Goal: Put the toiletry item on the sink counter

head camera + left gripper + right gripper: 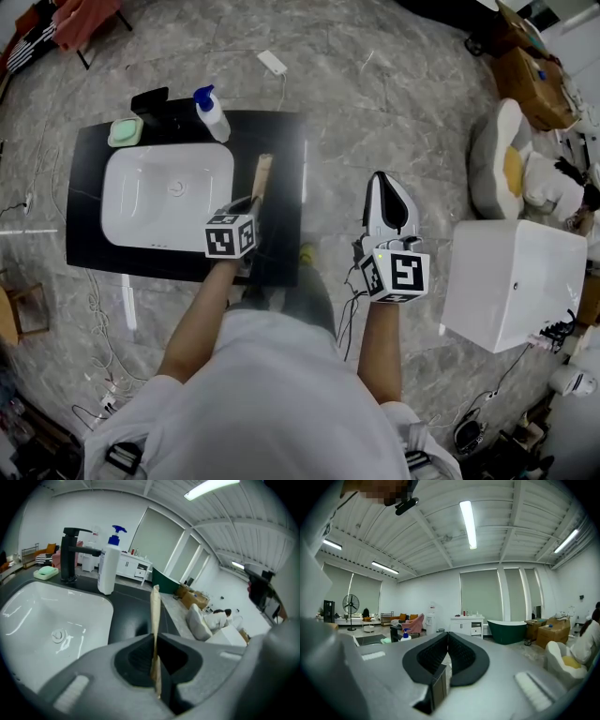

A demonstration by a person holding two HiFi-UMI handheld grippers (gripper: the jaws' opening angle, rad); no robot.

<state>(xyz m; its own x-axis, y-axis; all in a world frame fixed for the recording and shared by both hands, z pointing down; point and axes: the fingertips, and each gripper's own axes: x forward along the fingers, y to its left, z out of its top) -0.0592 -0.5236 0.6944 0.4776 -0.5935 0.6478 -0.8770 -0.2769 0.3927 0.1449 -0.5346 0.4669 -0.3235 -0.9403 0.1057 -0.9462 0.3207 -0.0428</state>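
Pale tan and wood-like, the toiletry item [262, 174] is showing as a thin, flat, narrow strip. In the left gripper view, the item [155, 609] is appearing edge-on, so its broad face is not showing. What kind of toiletry it is cannot be told.

The left tool [250, 201] is clamping the item's near end between its dark pads. That end is lying hidden inside the left tool [155, 641]. In the head view, the tool's marker cube is covering the grip itself. The rest of the item is sticking straight out past the jaw tips, in line with the tool.

The item is sitting over the black counter [281, 141], on the strip just right of the white sink [117, 187]. Whether its far end is touching the counter [126, 616] cannot be told.

Behind the sink [28, 616], a black faucet [155, 108], a white pump bottle [212, 114] with a blue top and a green soap dish [125, 131] are standing. The left gripper view is also showing the faucet [70, 550], bottle [108, 566] and dish [46, 572].

The right tool [382, 184] is hanging over the floor, off to the right of the counter. In the right gripper view, the jaws of the right tool [448, 637] are pressing together with nothing between them.
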